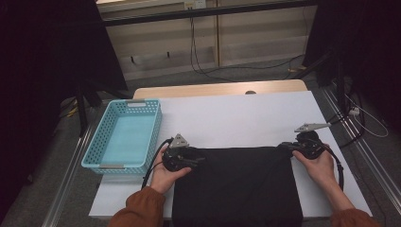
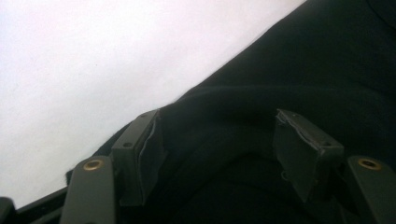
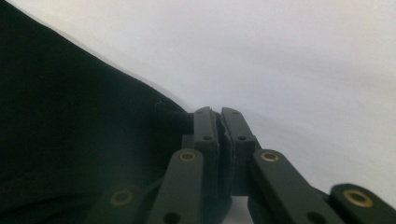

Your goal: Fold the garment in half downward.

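One black folded cloth [image 1: 236, 187] lies flat on the white table cover [image 1: 236, 118], at the near edge in front of me; its far edge runs left to right, and seen from above it is roughly square, so I cannot name a long axis. At the far left corner of the cloth my left gripper [image 1: 185, 158] lies low and level, pointing right along that edge. In the left gripper view its jaws stand apart with a raised fold of the cloth [image 2: 224, 140] between them; the grey pads [image 2: 149, 154] do not press it. At the far right corner my right gripper [image 1: 289, 147] lies level and points left. In the right gripper view its jaws are closed together right at the cloth's edge [image 3: 173, 116]; whether fabric is caught between them I cannot tell. Both my forearms, in rust-orange sleeves [image 1: 139, 210], enter from the near side, hands wrapped around the gripper bodies. Left of the cloth, well apart from it, stands a light-blue perforated plastic basket [image 1: 101, 142]. Nothing lies across the cloth.
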The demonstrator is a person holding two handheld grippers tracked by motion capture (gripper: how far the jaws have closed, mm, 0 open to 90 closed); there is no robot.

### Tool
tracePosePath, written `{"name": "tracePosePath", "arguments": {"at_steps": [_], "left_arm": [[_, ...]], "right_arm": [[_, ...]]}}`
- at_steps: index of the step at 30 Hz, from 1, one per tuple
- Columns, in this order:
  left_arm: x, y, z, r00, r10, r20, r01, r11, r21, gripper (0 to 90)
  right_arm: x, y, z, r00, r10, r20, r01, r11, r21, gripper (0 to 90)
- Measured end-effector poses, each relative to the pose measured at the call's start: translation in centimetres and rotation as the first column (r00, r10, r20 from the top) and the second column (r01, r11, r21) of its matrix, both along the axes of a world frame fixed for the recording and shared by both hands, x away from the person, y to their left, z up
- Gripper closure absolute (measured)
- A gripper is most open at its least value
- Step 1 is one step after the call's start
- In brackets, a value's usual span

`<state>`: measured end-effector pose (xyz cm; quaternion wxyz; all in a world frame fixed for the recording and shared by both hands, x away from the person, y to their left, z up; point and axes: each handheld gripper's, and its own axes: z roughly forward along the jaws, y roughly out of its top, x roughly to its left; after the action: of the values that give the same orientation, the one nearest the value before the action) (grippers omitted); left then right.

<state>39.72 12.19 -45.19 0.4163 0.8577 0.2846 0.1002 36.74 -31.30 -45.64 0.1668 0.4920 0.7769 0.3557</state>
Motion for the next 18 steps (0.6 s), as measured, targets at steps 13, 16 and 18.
{"name": "tracePosePath", "arguments": {"at_steps": [13, 16, 18], "left_arm": [[1.3, 1.6, 1.2, 0.9933, 0.114, 0.013, -0.113, 0.9904, -0.079, 41.7], [1.8, 1.7, 1.0, 0.991, 0.134, 0.007, -0.133, 0.9887, -0.07, 45.5], [2.1, 1.7, 0.6, 0.9909, 0.134, -0.001, -0.134, 0.9899, -0.046, 46.2]], "right_arm": [[0.1, -0.9, 0.4, 0.9976, -0.062, 0.03, 0.062, 0.998, -0.007, 87.0], [0.1, -1.1, 0.4, 0.9973, -0.068, 0.03, 0.068, 0.9976, -0.011, 87.1], [0.0, -1.2, 0.5, 0.9969, -0.071, 0.035, 0.071, 0.9974, -0.012, 87.1]]}}
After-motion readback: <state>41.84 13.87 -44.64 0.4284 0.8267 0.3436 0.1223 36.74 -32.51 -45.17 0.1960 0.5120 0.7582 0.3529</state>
